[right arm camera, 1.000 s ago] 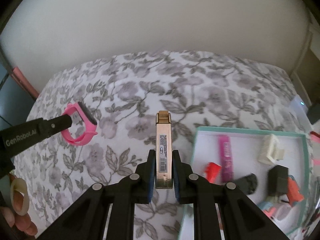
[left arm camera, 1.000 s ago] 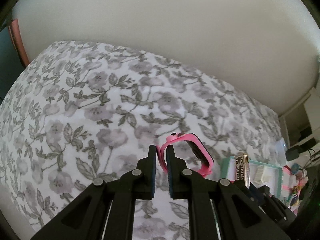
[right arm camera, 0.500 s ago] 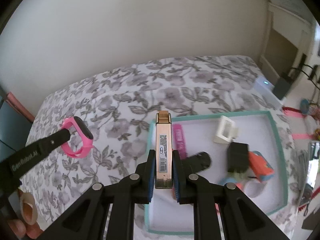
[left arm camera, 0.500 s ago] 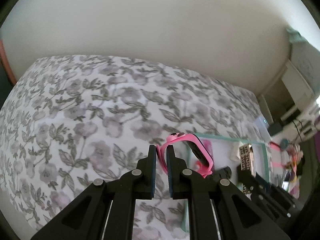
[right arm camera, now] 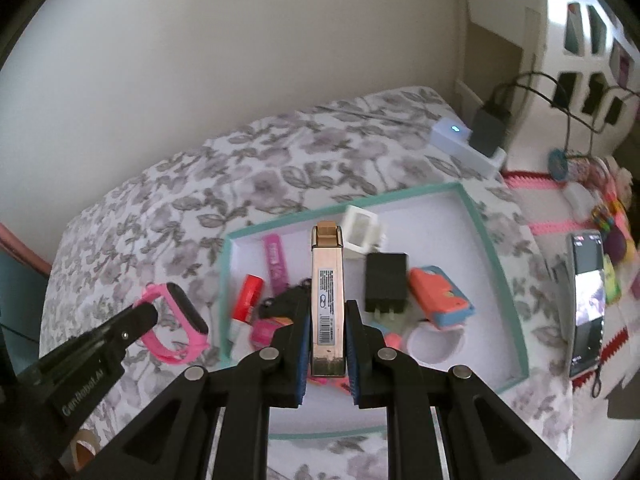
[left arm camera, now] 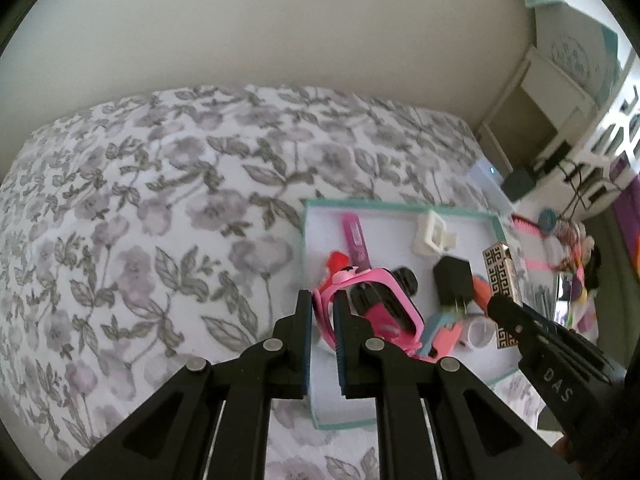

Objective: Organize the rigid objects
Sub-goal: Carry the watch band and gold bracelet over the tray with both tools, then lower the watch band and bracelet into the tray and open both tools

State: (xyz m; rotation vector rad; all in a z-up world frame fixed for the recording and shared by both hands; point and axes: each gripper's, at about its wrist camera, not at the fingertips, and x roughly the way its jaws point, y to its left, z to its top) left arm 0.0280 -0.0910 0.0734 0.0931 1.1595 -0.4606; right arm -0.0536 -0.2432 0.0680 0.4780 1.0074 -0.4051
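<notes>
The left gripper (left arm camera: 322, 312) clamps the strap of a pink rubber smartwatch (left arm camera: 376, 308) above the left edge of a teal-rimmed white tray (right arm camera: 496, 256). The right gripper (right arm camera: 327, 340) pinches an upright gold rectangular case (right arm camera: 327, 296) over the tray's cluttered middle.

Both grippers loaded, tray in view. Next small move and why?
Probably lower the right gripper into the teal-rimmed tray and release. It is shut on the gold box, which already hangs over the tray's white floor near the black plug adapter. The left gripper, shut on the pink watch, looks to sit nearer the tray's edge in the right wrist view, so it can follow.
</notes>
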